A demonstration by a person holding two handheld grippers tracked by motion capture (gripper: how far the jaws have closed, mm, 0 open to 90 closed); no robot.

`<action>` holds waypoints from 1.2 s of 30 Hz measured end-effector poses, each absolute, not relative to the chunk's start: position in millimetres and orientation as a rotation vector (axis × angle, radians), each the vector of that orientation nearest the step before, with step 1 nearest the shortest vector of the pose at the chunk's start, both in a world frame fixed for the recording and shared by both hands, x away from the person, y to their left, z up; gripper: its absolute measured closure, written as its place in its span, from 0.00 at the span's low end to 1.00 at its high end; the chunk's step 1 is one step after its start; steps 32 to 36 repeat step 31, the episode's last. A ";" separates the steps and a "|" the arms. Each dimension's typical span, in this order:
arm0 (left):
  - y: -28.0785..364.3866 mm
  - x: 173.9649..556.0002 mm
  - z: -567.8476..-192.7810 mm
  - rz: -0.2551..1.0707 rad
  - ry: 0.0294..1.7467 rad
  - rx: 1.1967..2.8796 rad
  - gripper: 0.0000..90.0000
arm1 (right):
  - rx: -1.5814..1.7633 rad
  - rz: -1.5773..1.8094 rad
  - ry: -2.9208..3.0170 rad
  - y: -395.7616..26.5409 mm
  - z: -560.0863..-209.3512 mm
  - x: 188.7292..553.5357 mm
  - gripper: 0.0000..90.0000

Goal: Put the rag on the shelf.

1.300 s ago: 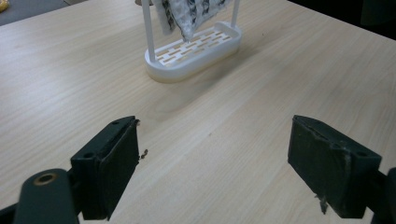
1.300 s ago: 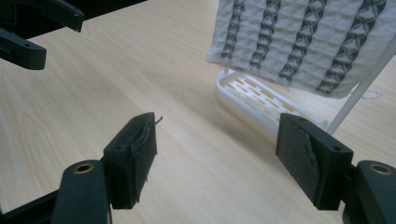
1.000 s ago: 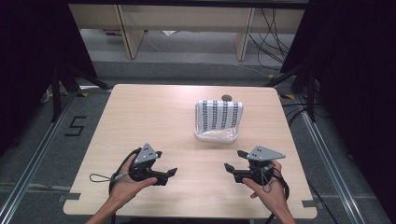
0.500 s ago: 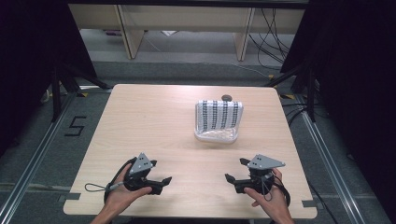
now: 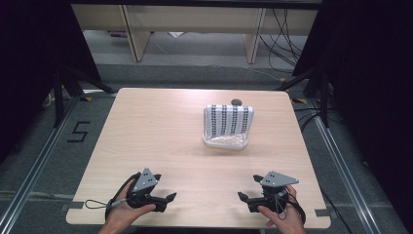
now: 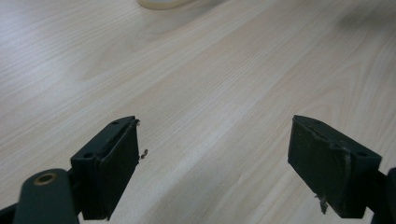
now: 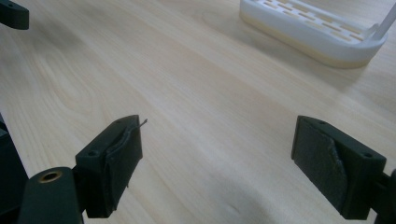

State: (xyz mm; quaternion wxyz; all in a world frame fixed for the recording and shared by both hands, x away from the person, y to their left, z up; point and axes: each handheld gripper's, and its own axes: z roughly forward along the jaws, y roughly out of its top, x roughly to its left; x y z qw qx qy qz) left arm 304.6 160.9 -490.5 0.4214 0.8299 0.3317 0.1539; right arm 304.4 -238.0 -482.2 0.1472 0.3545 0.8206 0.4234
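The left tongs [image 5: 169, 197] lay low at the near left of the surface [image 5: 160, 131], gripped by the person's left hand [image 5: 124, 212], jaws spread wide apart with nothing between them; in the left gripper view the same left tongs [image 6: 212, 154] framed bare pale wood. The right tongs [image 5: 242, 196] sat at the near right in the right hand [image 5: 280, 217], jaws likewise wide apart and empty, and the right gripper view showed those right tongs [image 7: 217, 154] over bare wood as well. The two pointed toward each other, well apart. Each carried a grey three-cornered plate on top, and a black cable [image 5: 95, 204] looped off the left one past the near left edge.

Farther out, right of the middle, stood a white rack [image 5: 228, 126], its slotted base flat on the wood and a tilted panel with dark dotted stripes rising from it; the right gripper view caught the base of that white rack [image 7: 313, 32] at far right. A small dark round thing [image 5: 235, 102] lay just beyond it, near the far edge.

The surface was a light wood-grain top with notched near corners. Around it ran grey floor [image 5: 44, 146] with metal rails, a black mark shaped like a 5 [image 5: 79, 131] at left, black stands, pale furniture legs [image 5: 134, 34] at the far side, loose cables [image 5: 287, 29] at far right, and dark curtains on both sides.
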 end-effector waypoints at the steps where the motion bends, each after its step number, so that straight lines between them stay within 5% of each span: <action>1: 160.9 304.6 -490.5 0.386 0.831 2.079 0.18 | 1.020 1.218 2.361 -238.0 -482.2 304.4 0.19; 36: 160.6 298.6 -501.6 0.397 0.830 2.129 0.18 | 1.021 1.181 2.398 -240.7 -489.8 300.0 0.20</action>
